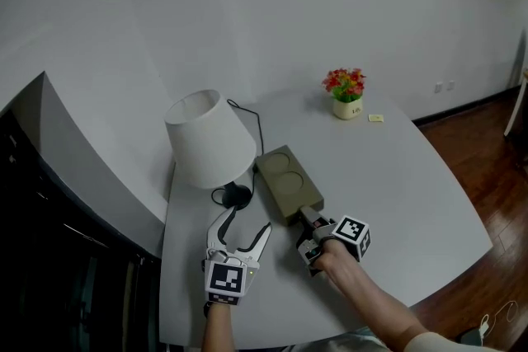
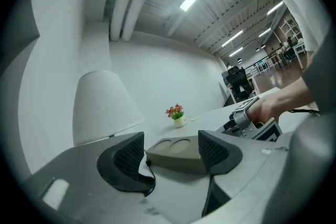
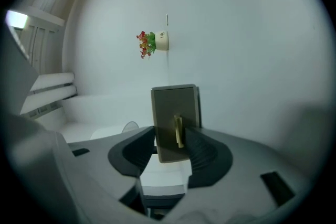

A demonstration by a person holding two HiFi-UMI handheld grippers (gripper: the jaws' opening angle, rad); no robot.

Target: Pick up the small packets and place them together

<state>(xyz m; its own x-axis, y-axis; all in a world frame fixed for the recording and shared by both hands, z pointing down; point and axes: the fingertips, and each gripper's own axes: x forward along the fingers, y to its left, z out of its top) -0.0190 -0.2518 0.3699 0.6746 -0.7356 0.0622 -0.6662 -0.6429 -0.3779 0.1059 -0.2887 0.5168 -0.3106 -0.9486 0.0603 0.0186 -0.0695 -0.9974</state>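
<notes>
Starting at the lower middle of the head view, the left gripper hovers just over the grey table with its jaws spread wide and nothing between the pads; the olive box lies a little beyond them. Just to its right, the right gripper sits level at the near end of that box. Its own view shows the jaws partly apart with the box's small gold handle between them, close to one pad and clear of the other, so nothing is clamped. Left of the box stands a lamp with a white shade. Farther back, toward the upper right, a flower pot stands with one small yellow packet flat on the table just beside it.
</notes>
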